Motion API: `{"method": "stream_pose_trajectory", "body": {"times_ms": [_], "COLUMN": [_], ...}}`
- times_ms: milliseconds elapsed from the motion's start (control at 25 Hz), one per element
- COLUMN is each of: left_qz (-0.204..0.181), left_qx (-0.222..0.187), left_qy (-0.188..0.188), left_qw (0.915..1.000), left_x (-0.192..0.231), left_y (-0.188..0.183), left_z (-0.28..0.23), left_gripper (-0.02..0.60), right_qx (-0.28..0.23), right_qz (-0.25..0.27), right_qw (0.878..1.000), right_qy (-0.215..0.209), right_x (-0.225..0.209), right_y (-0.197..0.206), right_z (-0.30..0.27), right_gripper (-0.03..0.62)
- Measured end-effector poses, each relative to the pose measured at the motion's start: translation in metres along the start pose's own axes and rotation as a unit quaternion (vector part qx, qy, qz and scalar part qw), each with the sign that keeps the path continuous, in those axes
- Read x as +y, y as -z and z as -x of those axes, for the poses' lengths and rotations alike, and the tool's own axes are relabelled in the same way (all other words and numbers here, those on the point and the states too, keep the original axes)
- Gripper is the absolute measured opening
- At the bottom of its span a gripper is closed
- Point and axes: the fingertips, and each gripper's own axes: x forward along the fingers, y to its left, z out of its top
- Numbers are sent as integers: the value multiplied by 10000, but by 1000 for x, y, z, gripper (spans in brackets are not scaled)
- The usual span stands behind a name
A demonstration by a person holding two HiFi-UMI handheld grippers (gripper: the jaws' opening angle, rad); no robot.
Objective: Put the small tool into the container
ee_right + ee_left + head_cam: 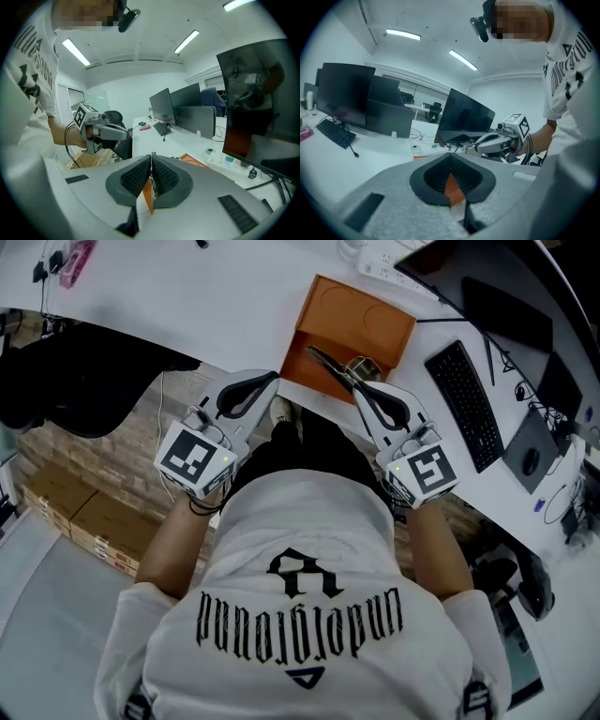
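Evidently the right gripper [360, 388] was doing the carrying. In its own view the jaws were clenched, with a thin strip of metal caught in the seam between the ribbed pads. In the head view a slender dark small tool [330, 364] reached out from those jaws over the near edge of the orange container [361, 320]. The tool was held above the tray and not yet lying in it, which I judged to be the approach before letting go. A long reach over the rim would let the piece drop onto the tray floor instead of the lip.

The left gripper [272, 381] hung just beside the container's near left corner. Its jaws were parted a little and nothing was between them, only orange showing through the gap. It looked to be waiting in reserve, perhaps to steady the tray, which sat close to the edge of the white worktop [234, 296].

By count there were two grippers, one container and one tool. One keyboard [461, 401] lay to the right, well apart from the container.
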Motion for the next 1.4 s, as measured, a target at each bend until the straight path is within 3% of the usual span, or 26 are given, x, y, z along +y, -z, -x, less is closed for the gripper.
{"method": "stream_pose_trajectory", "body": {"times_ms": [600,1400], "left_qz": [151,396], "left_qx": [367,617], "left_qy": [127,146], "left_qw": [9991,9972], "left_x": [17,35], "left_y": [42,79], "left_z": [-37,-73], "left_gripper": [14,14], "right_qx": [705,1358], "right_qz": [-273,-476], "right_qw": [9963,9855], "right_qy": [-398,-897], "right_x": [-19,-25], "right_y": [76,138], "right_z": [-50,-96], "right_gripper": [20,20]}}
